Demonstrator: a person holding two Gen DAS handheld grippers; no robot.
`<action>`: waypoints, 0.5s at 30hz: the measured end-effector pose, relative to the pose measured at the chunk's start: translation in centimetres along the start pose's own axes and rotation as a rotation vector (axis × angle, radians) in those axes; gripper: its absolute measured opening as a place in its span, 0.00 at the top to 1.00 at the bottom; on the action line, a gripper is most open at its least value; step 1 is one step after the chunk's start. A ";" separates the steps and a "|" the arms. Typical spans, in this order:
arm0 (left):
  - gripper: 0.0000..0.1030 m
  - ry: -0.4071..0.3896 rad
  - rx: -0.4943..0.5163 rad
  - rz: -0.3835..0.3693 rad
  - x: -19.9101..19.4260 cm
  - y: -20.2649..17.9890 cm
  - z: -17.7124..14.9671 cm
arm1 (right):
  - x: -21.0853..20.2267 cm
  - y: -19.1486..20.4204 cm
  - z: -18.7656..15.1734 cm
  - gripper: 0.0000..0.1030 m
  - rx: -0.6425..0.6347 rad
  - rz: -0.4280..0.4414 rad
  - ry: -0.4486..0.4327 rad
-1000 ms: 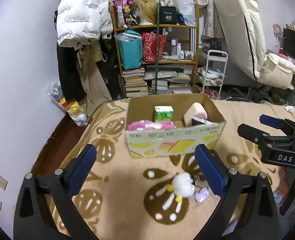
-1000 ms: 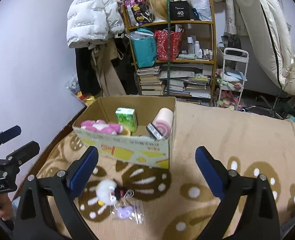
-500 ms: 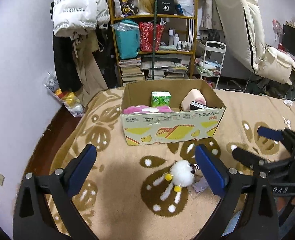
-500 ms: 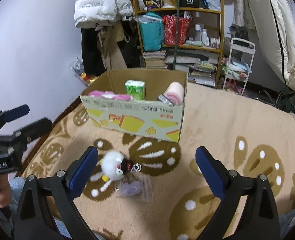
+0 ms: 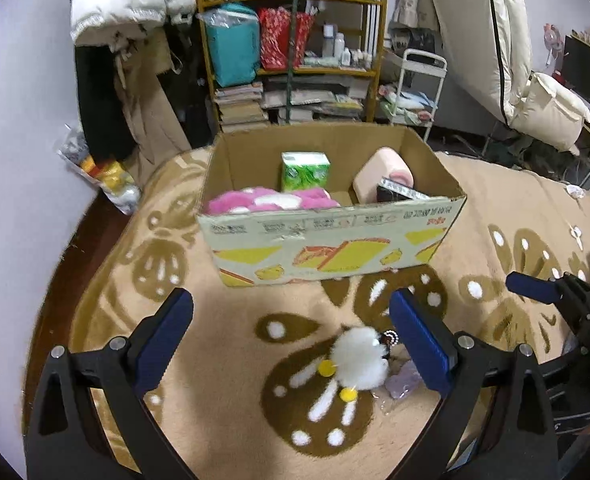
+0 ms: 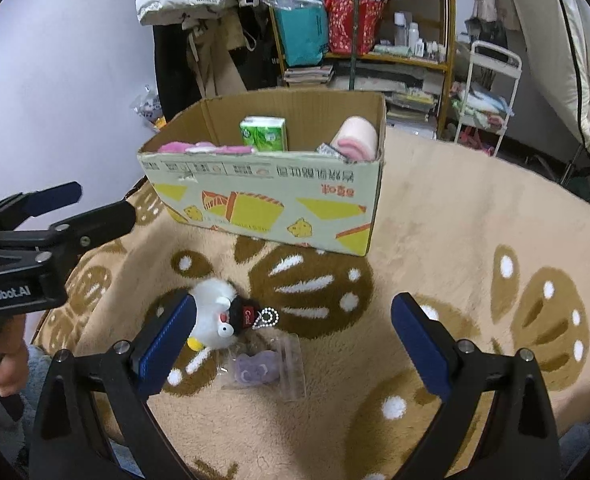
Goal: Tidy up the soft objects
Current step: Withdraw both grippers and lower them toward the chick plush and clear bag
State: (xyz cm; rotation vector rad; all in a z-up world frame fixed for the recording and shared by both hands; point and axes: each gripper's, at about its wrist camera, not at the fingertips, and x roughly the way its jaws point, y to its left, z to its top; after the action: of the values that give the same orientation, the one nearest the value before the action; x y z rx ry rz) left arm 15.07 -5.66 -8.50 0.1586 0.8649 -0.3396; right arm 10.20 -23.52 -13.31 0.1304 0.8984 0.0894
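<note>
Hovering released, both hand-held grippers, left (image 5: 291, 336) and right (image 6: 293, 336), flank the plush toy (image 6: 215, 314) before the box (image 6: 263, 196).

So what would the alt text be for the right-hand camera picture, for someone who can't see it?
An open right gripper hovers over a beige patterned blanket, above a small white plush toy and a clear bag holding something purple. Behind them a cardboard box holds a green tissue pack and pink soft things.
</note>
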 end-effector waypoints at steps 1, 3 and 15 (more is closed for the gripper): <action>0.05 0.008 -0.001 -0.004 0.4 0.0 -0.1 | 0.3 -0.1 -0.1 0.01 0.005 0.001 0.010; 0.05 0.025 0.004 -0.010 1.4 0.0 -0.2 | 1.0 -0.4 -0.2 0.01 0.014 0.005 0.034; 0.05 0.145 0.059 -0.049 5.9 -1.3 -1.8 | 4.6 -0.3 -0.8 0.01 0.029 0.036 0.176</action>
State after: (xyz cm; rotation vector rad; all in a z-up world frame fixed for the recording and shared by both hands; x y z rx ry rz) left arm 16.88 -7.72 -14.15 0.2189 1.0041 -0.4037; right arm 12.42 -23.13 -17.46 0.1680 1.0730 0.1228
